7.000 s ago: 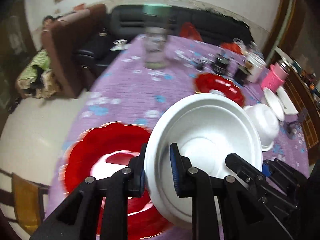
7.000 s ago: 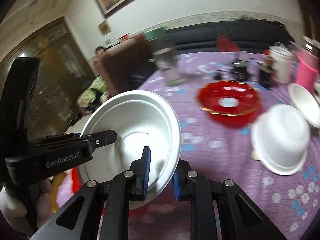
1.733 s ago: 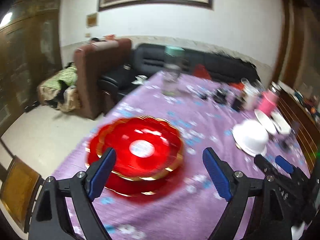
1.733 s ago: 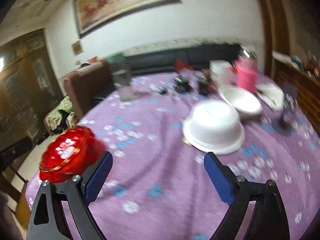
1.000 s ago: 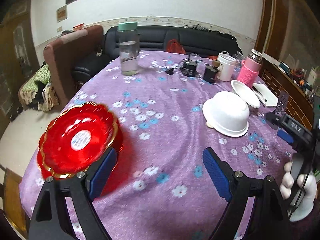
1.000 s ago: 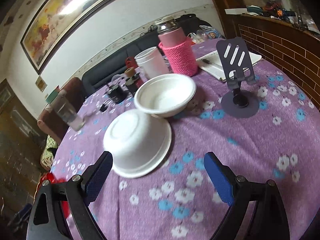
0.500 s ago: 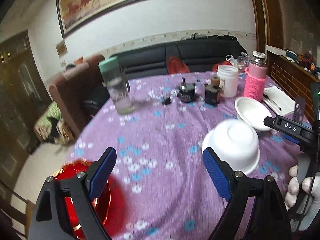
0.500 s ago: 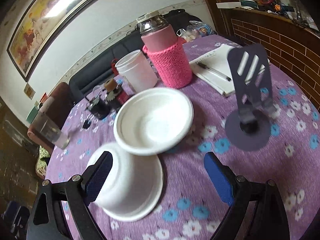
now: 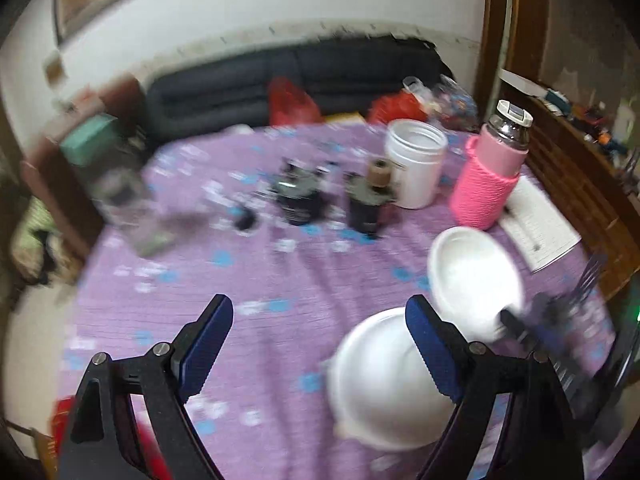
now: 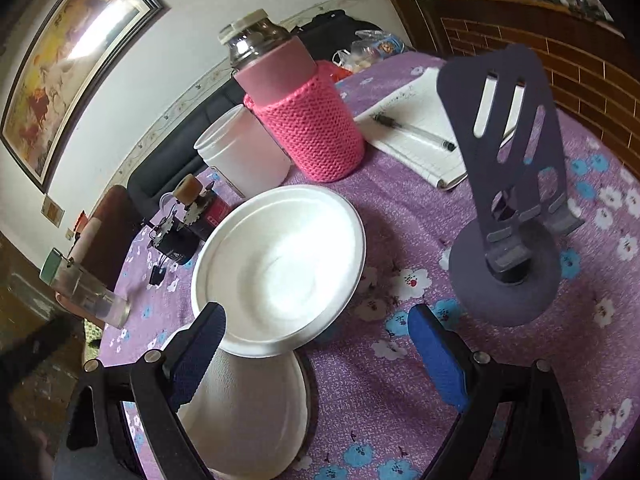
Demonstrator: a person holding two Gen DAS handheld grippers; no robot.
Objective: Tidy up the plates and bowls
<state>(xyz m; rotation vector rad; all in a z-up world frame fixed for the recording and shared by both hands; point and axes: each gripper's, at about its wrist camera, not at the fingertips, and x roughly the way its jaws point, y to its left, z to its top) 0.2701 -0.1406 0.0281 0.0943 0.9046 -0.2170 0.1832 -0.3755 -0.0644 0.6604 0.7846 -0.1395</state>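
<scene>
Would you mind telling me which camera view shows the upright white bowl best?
The right wrist view: the upright bowl is sharp, central, its whole rim and inside visible, overlapping the upside-down bowl. In the left wrist view the same upright bowl sits far right, motion-blurred, with the right tongs at its near edge.

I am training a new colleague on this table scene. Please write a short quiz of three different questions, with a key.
1. True or false: the right gripper is shut on the upright white bowl.
2. How does the second white bowl lie? A) upside down B) on its side
3. Fill in: the flask wears a knitted sleeve of ____ colour.

Key: 1 false, it is open; 2 A; 3 pink.
</scene>
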